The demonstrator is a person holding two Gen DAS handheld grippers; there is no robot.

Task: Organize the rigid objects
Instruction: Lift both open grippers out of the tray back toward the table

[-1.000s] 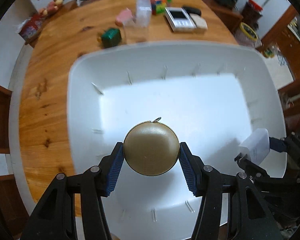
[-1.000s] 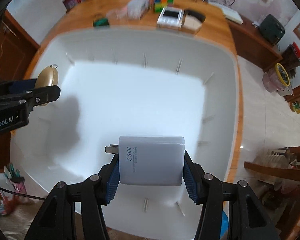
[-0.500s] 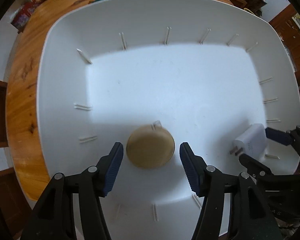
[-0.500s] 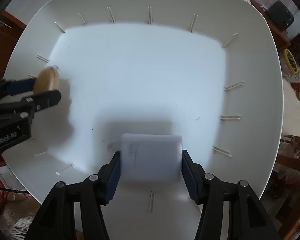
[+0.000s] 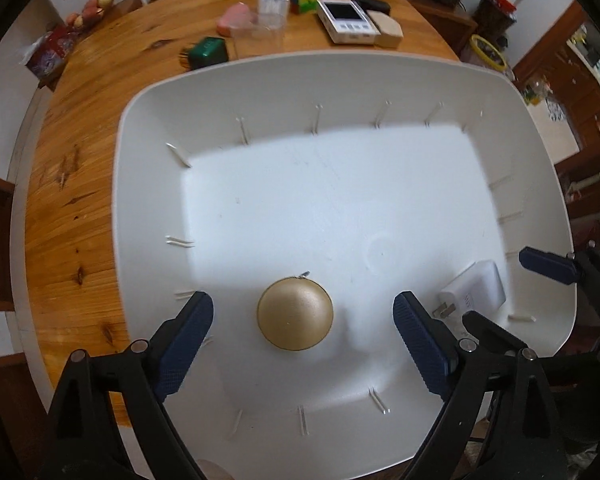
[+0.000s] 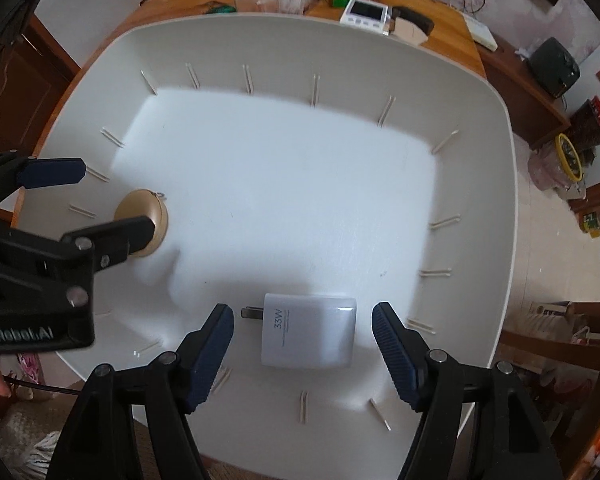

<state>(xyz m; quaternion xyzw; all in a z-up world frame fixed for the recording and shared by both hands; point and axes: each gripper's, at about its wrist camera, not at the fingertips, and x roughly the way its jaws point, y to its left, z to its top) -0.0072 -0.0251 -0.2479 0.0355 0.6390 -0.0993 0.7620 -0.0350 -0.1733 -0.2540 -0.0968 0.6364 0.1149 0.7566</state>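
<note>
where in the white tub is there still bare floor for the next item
The far half of the white tub floor is bare, and so is the middle strip between the gold round case and the white charger. The near edge is crowded: both items lie there between opening tools.

In your right wrist view, the left hand-held gripper [image 6: 96, 204] hides the near part of the gold round case [image 6: 142, 216], its lower finger lying across it. In your left wrist view, the right hand-held gripper [image 5: 512, 292] covers the near corner of the white charger [image 5: 476, 290], and the print on the charger's face is too small to read there. The white tray [image 5: 148, 128] runs off the bottom edge of both views, so you cannot see its near rim. Toward the far edge of the surface [image 5: 80, 160], the clear container [image 5: 272, 0] is blurred, its contents unreadable.
</note>
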